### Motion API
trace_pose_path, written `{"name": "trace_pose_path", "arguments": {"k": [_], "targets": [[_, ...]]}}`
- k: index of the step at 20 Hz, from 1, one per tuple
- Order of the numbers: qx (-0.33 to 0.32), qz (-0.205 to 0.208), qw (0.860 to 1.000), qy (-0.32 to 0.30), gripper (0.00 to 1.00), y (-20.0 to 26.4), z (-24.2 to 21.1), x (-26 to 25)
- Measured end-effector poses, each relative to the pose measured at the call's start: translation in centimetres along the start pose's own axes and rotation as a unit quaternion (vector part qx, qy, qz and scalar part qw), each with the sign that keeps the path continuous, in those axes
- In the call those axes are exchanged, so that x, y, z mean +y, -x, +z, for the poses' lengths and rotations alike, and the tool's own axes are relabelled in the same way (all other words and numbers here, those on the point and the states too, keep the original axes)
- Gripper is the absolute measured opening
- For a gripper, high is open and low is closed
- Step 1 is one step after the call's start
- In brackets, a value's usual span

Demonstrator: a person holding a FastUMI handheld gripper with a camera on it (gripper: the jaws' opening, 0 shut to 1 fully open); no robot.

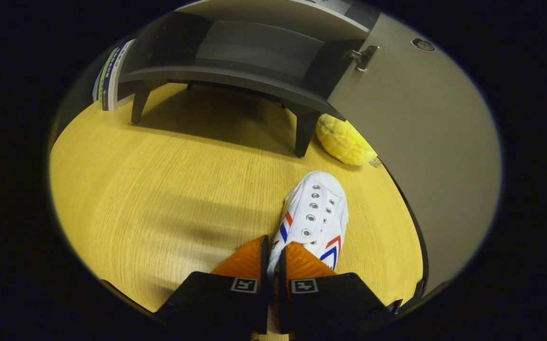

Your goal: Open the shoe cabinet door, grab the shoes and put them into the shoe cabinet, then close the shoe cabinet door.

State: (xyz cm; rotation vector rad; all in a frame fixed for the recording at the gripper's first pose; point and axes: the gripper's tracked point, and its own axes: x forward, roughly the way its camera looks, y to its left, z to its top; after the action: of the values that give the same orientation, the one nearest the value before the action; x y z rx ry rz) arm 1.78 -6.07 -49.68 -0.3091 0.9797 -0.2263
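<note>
Shoe [315, 215]: white, on table [160, 189], near cabinet [235, 61].
Gripper [273, 253]: nearly closed, pinching shoe's heel edge.
Door [420, 142]: open, right.

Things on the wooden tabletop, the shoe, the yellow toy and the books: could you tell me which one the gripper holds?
The white shoe: the gripper pinches its side wall.
</note>
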Motion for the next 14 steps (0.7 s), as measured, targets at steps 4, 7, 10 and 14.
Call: {"name": "trace_pose_path", "arguments": {"k": [4,7,10,14], "targets": [[-0.006,0.033,0.999,-0.021,0.03,0.8,0.6,-0.1],[-0.035,0.055,0.998,-0.005,0.02,2.7,2.2,0.6],[-0.068,0.077,0.995,0.017,0.02,5.5,3.3,2.6],[-0.128,0.1,0.986,0.038,0.02,10.3,7.0,3.6]]}}
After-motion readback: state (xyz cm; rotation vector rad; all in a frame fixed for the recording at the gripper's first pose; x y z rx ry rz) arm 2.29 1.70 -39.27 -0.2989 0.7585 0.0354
